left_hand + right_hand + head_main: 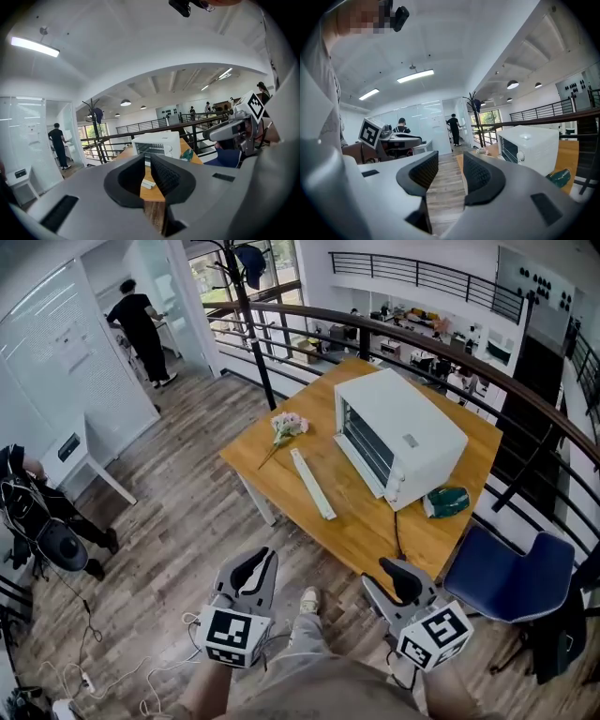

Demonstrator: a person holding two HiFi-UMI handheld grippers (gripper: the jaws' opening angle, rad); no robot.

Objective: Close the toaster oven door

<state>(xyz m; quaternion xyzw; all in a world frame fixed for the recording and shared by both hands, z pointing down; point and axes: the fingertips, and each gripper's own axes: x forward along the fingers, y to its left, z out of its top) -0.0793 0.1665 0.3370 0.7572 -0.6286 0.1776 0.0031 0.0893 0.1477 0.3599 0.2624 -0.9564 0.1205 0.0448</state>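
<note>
Two grippers are held low at 6 o'clock of the table point(356, 521), well apart from it. The left gripper point(251, 570) is all but closed, only a slit showing, with nothing in it. The right gripper point(405, 581) is spread wide and empty.

The toaster oven point(398, 432) is set at the table's 1 o'clock side, its front turned to 8 o'clock. A long white bar point(312, 486) is seen parallel to that front, near it. It is judged to be the handle edge of the dropped door, though the glass between cannot be confirmed.

Handling, as judged:
- The door is rigid metal and glass, light, and swings on a bottom hinge.
- The painted bar is smooth and likely slippery, so it is best taken at mid-length, clamped or lifted from under.
- The glass is best left untouched.
- The oven may slide if it is shoved, so closing force is to be kept low.

Flowers point(286, 426) lie at 11 o'clock of the bar, outside the swing.
</note>
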